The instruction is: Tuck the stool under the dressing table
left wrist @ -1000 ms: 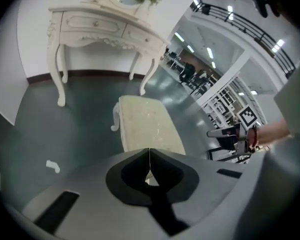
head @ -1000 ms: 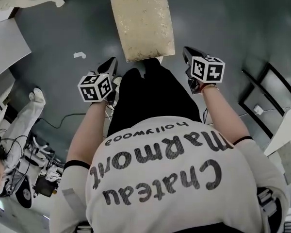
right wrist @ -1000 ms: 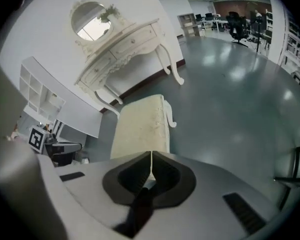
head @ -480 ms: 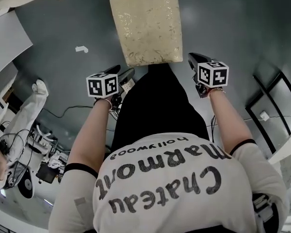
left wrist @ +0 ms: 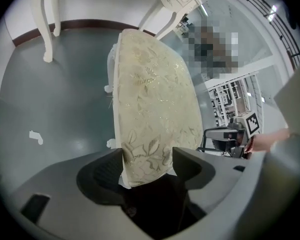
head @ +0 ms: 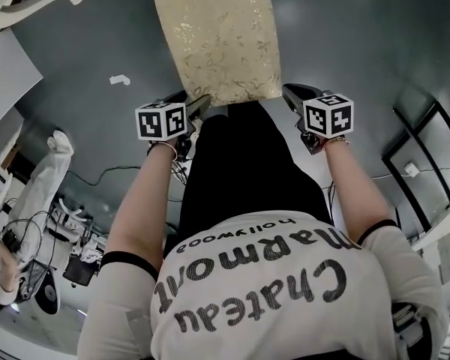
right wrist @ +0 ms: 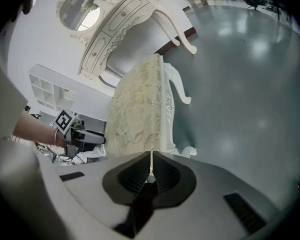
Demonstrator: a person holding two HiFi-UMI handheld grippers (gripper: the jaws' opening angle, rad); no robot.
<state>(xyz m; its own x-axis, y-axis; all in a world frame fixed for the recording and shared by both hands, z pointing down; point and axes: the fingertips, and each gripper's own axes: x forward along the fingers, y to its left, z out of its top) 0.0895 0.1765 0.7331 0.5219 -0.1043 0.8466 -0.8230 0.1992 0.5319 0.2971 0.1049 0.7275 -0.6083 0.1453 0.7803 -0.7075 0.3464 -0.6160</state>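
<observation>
Your left gripper [left wrist: 147, 166] has just been opening its jaws; they stand wide, with the near corner of the stool [head: 217, 36], a cream floral brocade cushion, between them and ungripped. Your right gripper [right wrist: 150, 171], closed and empty, sits just beside the stool's carved white frame. Beyond stands the ornate white dressing table [right wrist: 125, 19].

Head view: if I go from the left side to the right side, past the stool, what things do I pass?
Scrap of paper on the floor → left gripper, whose jaws have just been opening, the stool's corner between them → stool → right gripper.
</observation>
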